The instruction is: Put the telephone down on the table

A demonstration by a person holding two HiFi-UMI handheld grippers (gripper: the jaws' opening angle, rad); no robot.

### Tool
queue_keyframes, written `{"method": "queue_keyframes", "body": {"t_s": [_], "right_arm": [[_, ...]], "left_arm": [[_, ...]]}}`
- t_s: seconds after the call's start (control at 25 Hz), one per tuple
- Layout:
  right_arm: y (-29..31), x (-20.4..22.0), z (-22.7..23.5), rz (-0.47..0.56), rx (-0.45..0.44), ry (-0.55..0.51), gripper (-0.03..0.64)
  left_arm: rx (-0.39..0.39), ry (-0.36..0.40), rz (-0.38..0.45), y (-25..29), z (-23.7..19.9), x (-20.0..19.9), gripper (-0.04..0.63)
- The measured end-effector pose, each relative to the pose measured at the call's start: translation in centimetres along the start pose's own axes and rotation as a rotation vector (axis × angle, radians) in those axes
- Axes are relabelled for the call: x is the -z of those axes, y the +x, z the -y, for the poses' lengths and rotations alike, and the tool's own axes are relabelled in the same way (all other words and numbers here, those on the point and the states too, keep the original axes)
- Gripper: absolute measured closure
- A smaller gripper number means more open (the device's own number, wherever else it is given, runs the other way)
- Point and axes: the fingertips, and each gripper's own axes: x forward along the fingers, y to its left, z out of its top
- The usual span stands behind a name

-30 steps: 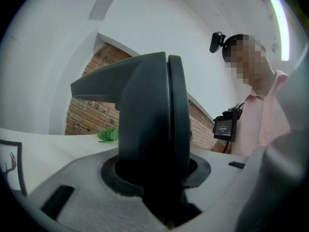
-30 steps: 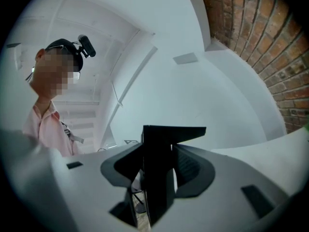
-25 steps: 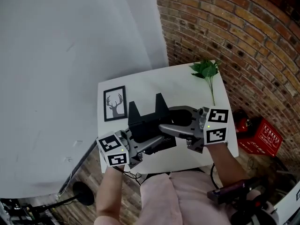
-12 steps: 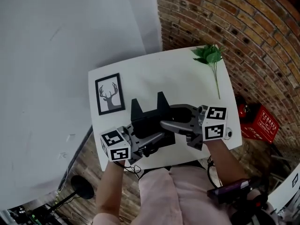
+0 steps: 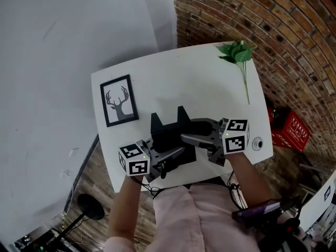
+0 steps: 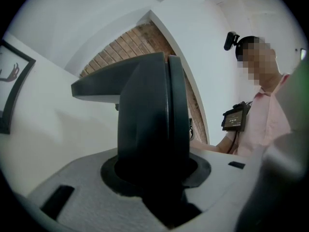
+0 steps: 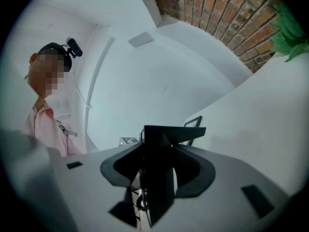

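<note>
A black telephone (image 5: 169,134) with two upright prongs is held over the near edge of the white table (image 5: 199,88); whether it touches the top I cannot tell. My left gripper (image 5: 172,154) grips its left side, jaws shut on the dark body. My right gripper (image 5: 190,138) clamps its right side. In the left gripper view the telephone (image 6: 149,115) fills the gap of the left gripper (image 6: 159,180). In the right gripper view a black edge of the telephone (image 7: 159,163) sits between the jaws of the right gripper (image 7: 154,180).
A framed deer picture (image 5: 116,100) lies at the table's left. A green leafy sprig (image 5: 239,54) rests at the far right corner. A small round object (image 5: 256,144) sits near the right front edge. A red crate (image 5: 290,133) stands on the floor by the brick wall.
Both grippers have come down together with the telephone toward the table's near edge. Their hold on it looks the same.
</note>
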Motion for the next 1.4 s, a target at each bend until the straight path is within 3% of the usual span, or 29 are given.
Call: {"method": "queue_keyframes", "body": {"t_s": [1.0, 1.16, 1.28, 1.4], "right_arm": [[1.6, 5.0, 6.8, -0.033, 0.047, 0.242, 0.420], [1.6, 5.0, 7.0, -0.028, 0.024, 0.252, 0.422], [1.6, 5.0, 7.1, -0.007, -0.003, 0.268, 0.428], [1.5, 5.0, 7.0, 0.000, -0.018, 0.277, 0.434]], "left_arm": [[-0.026, -0.330, -0.044, 0.5, -5.4, 4.7, 0.428], [-0.019, -0.342, -0.048, 0.5, -5.6, 4.7, 0.427], [-0.039, -0.363, -0.028, 0.4, -5.9, 4.5, 0.416], [-0.091, -0.410, 0.052, -0.5, -6.6, 3.8, 0.348]]}}
